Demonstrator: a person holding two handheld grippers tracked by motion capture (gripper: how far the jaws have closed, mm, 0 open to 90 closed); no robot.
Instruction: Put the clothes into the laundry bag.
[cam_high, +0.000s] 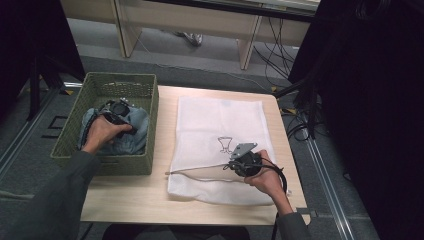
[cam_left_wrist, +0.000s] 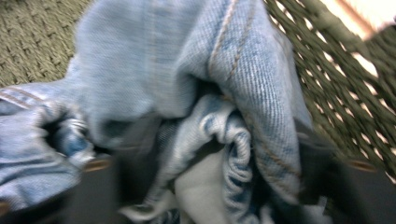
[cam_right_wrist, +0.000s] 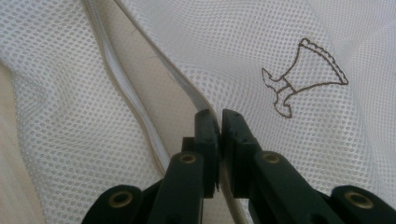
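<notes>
Now left fingers (cam_high: 114, 111) straddle bunched jeans (cam_left_wrist: 187, 93) in basket (cam_high: 75, 135); right fingers (cam_right_wrist: 219, 122) pinched on mesh bag (cam_right_wrist: 327, 154) zip edge

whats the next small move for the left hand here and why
Probably lift the denim jeans out of the green woven basket. The left hand-held gripper has denim bunched between its jaws, and the right hand-held gripper pinches the zipper edge of the white mesh laundry bag, holding it open.

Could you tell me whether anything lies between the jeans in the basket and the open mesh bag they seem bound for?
Only the green basket's near wall stands between the jeans and the white mesh bag; the bare table strip beyond it holds nothing. The left gripper is already in the denim, and the right gripper pinches the bag's zip edge, holding it open.
</notes>
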